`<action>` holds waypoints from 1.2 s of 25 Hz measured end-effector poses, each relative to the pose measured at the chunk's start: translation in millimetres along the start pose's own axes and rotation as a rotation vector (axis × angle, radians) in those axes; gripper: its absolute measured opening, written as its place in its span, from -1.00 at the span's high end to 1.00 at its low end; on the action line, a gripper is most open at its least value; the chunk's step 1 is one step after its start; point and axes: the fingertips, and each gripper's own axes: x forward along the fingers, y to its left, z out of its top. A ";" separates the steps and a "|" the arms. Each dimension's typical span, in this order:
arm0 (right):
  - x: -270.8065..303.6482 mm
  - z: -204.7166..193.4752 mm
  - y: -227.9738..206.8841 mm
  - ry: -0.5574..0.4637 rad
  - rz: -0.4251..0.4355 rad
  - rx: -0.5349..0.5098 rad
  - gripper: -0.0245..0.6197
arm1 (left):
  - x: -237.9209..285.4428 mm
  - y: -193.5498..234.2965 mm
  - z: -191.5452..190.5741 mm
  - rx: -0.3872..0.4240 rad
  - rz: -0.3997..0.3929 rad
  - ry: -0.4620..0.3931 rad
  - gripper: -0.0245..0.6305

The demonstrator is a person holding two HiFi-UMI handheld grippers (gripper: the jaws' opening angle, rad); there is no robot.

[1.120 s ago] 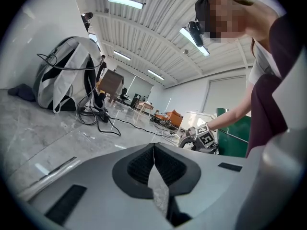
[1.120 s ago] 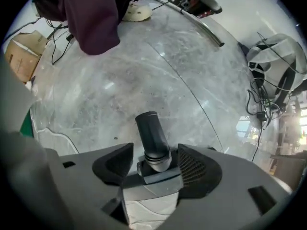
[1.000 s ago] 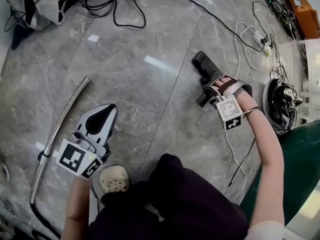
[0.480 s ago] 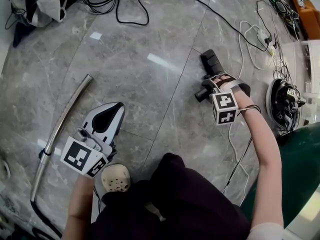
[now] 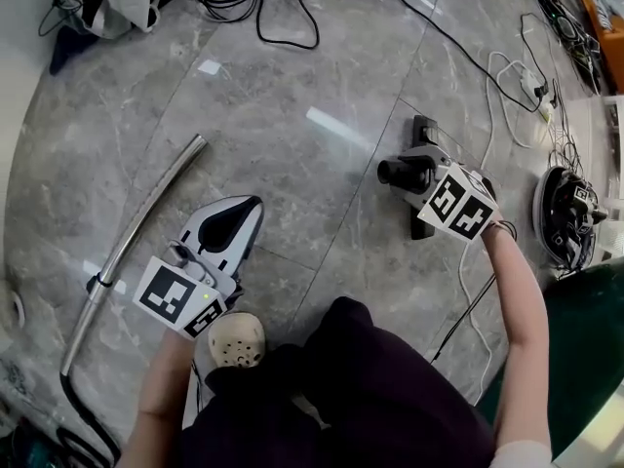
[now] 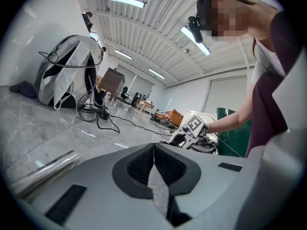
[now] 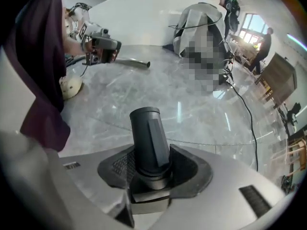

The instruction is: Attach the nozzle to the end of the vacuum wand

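**Lower left of the head view:** my left gripper point(image 5: 237, 217) lies nearly level with its jaws pressed together and nothing between them. My left forearm point(image 5: 161, 398) rises to it from the bottom edge.

**Right of centre:** my right gripper point(image 5: 419, 175) points steeply downward. Its jaws have just been closing and now clamp the dark nozzle point(image 7: 149, 138) between them. My right forearm point(image 5: 517, 310) reaches in from the lower right corner.

Grey, white-veined marble floor point(image 5: 292, 86); shiny silver curved metal wand point(image 5: 146, 217); matte black plastic nozzle point(image 7: 149, 138). Left tool point(image 6: 153, 151): pale grey-white shell, black ribbed pads, blk-&-wht square-marker cube. Also cream perforated clog point(image 5: 234, 339), dark maroon garment point(image 5: 370, 388), thin black cables point(image 5: 255, 13).
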 end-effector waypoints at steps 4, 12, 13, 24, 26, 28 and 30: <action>-2.7 32.0 -7.0 -0.116 -0.034 0.119 0.30 | -1.1 -2.4 -2.2 0.000 -0.002 0.005 0.89; -16.3 58.9 -13.5 -0.204 -0.034 0.158 0.31 | -31.5 36.7 12.0 0.167 0.125 0.127 0.89; -15.9 59.5 -12.0 -0.205 -0.033 0.151 0.31 | -37.7 46.8 12.5 0.187 0.142 0.166 0.89; -13.6 61.8 -8.2 -0.208 -0.022 0.139 0.31 | -96.1 147.8 -37.2 0.365 0.268 0.757 0.19; -14.3 61.2 -8.2 -0.210 -0.023 0.141 0.31 | -103.4 157.3 -61.5 0.363 0.262 0.885 0.17; -14.2 61.3 -8.1 -0.212 -0.023 0.141 0.31 | -109.8 165.8 -82.7 0.318 0.265 0.999 0.17; -13.8 61.9 -8.2 -0.215 -0.023 0.141 0.31 | -115.1 175.6 -95.8 0.322 0.285 1.092 0.17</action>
